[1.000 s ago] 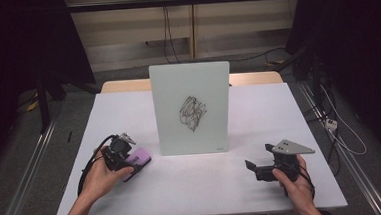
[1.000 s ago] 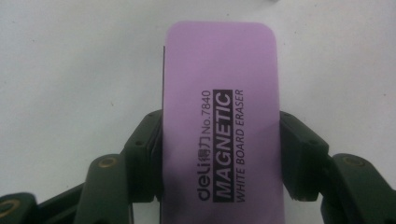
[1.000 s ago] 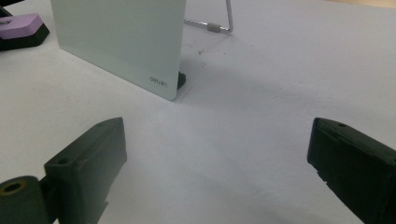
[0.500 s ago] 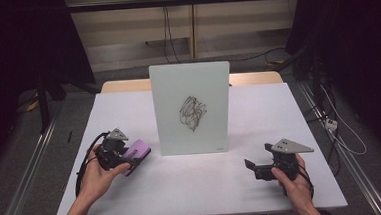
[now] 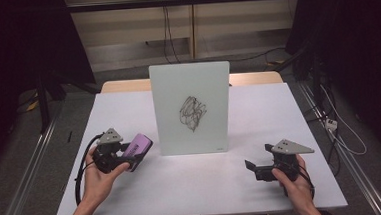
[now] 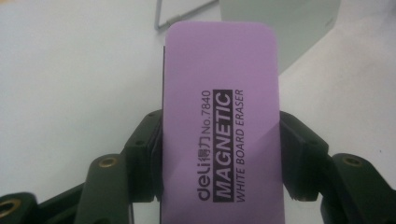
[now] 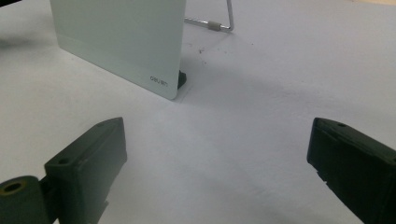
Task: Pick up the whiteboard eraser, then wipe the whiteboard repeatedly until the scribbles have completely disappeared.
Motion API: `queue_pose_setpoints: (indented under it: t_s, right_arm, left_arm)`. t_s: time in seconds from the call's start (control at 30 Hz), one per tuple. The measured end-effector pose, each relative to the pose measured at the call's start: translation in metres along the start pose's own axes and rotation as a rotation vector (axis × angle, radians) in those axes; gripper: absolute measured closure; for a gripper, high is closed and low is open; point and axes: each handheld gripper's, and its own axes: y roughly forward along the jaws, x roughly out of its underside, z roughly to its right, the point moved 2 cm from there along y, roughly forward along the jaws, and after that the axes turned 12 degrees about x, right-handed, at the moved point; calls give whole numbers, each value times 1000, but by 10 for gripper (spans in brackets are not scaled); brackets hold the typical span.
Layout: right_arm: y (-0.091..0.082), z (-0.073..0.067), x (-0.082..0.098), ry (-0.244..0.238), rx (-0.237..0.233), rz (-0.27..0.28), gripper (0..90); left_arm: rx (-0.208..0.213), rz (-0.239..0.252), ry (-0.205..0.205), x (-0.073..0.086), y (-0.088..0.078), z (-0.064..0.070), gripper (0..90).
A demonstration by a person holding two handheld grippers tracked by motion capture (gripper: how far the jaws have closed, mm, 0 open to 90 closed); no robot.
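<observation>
The fingers (image 6: 140,154) of the left gripper (image 5: 124,159) clamp a purple eraser (image 6: 222,130) by its two long edges, about midway along its length, so that most of the pad juts out past the tips toward the whiteboard (image 5: 191,107). In the high view the eraser (image 5: 137,147) sits tilted in the grip, low over the near left of the counter (image 5: 193,187) and well short of the board. The right gripper (image 5: 257,167) rests at the near right with its fingers spread wide and nothing between them. Farther back the whiteboard stands upright on a thin wire stand (image 7: 219,23), a black scribble (image 5: 193,112) at its middle. My judgement is that a firm wipe could push the board backward or tip it, because only that light stand props it; the eraser could also pivot between the narrow pads under sideways load.
</observation>
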Motion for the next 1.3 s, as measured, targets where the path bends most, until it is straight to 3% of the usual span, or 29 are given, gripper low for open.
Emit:
queue_pose_setpoints:
  t_s: [0.23, 0.4, 0.67, 0.97, 1.3]
  right_arm:
    - [-1, 0, 0, 3, -1, 8, 46]
    - [-1, -1, -1, -9, -11, 5, 46]
    - [2, 1, -2, 11, 5, 5, 47]
    - [-1, 0, -1, -4, -8, 8, 46]
    - [-3, 0, 0, -3, -5, 11, 46]
  left_arm:
    - [-20, 123, 18, 0, -13, 8, 411]
    - [3, 187, 47, -1, -16, 13, 411]
    - [40, 213, 73, -1, -12, 16, 411]
    - [37, 243, 121, -9, -7, 34, 412]
    - [36, 204, 183, -18, 6, 49, 412]
